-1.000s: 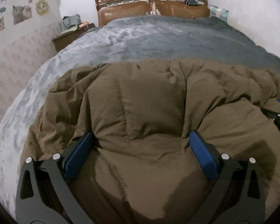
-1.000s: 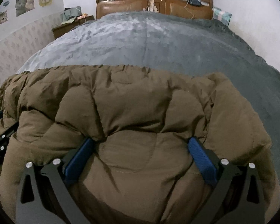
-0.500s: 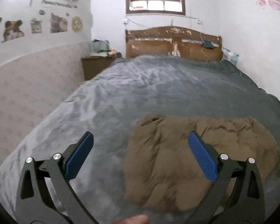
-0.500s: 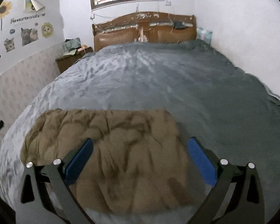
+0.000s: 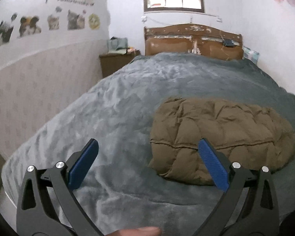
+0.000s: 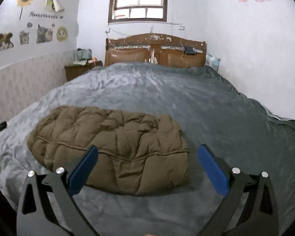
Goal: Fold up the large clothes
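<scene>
While both tools hover above the foot of the bed, the left gripper [image 5: 147,163] is held level and pointed toward the headboard, its blue-padded fingers [image 5: 84,163] spread wide with nothing between them but open air over the blanket. A fingertip of the person [image 5: 141,231] shows at the bottom edge of the left wrist view. The right gripper [image 6: 147,167] hangs in a like pose, jaws equally far apart and gripping nothing, clear of the fabric below. Just beyond the fingertips lies the brown quilted jacket [image 6: 112,145], folded into a compact puffy bundle on the grey blanket [image 6: 216,118], near the foot of the bed; from the left wrist it [image 5: 220,135] sits to the right of centre, from the right wrist to the left. At the left edge of the right wrist view, a dark part of the other tool is just visible. Farther off, the blanket runs up to a wooden headboard [image 6: 155,49]. A nightstand [image 6: 78,68] piled with items stands to its left, cat stickers [image 6: 43,33] dot the left wall, and a window [image 6: 137,2] sits above the bed.
</scene>
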`<state>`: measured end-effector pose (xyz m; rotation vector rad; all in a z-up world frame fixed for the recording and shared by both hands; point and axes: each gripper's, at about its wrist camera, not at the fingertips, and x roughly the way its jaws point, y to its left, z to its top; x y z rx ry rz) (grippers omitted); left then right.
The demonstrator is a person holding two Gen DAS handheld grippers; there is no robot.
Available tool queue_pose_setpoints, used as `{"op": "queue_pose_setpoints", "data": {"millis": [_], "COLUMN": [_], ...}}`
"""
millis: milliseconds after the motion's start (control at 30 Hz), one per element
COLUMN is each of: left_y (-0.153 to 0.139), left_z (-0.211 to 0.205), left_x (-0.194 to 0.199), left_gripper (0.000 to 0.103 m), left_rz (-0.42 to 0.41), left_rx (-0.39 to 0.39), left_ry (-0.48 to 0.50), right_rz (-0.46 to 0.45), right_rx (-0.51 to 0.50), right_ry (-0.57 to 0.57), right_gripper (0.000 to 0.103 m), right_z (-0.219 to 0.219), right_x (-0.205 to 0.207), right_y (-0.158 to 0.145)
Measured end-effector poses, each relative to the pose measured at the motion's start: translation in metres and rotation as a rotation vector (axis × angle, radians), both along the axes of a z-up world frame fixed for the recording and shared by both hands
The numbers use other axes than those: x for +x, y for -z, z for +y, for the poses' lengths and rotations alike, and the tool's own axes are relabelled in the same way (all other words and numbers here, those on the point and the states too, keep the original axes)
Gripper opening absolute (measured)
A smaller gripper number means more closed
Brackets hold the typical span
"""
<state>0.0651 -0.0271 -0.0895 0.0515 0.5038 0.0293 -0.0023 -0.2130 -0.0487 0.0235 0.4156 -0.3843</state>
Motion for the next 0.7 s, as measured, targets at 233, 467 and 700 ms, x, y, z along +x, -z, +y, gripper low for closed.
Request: {"op": "queue_pose_setpoints", "data": {"millis": [233, 467, 700], "left_y": [0.001, 0.003, -0.001], "left_z": [-0.002, -0.001, 0.005], "left_x": [-0.001, 0.000, -0.011], "left_gripper": [0.100, 0.100, 0.100], "left_rz": [0.014, 0.015, -0.032], "left_rx": [-0.002, -0.025, -0.004], "left_ry": [0.031, 0.023, 0.005], "right_rz": [0.021, 0.006, 0.004], "right_rx": [0.029, 0.017, 0.022], "right_ry": [0.014, 0.028, 0.035], "right_gripper": [0.101, 0.101, 0.101], "right_z": [0.000, 0.002, 0.000], "right_x": [0.006, 0.000, -0.001], "right_y": [0.005, 0.004, 0.003]}}
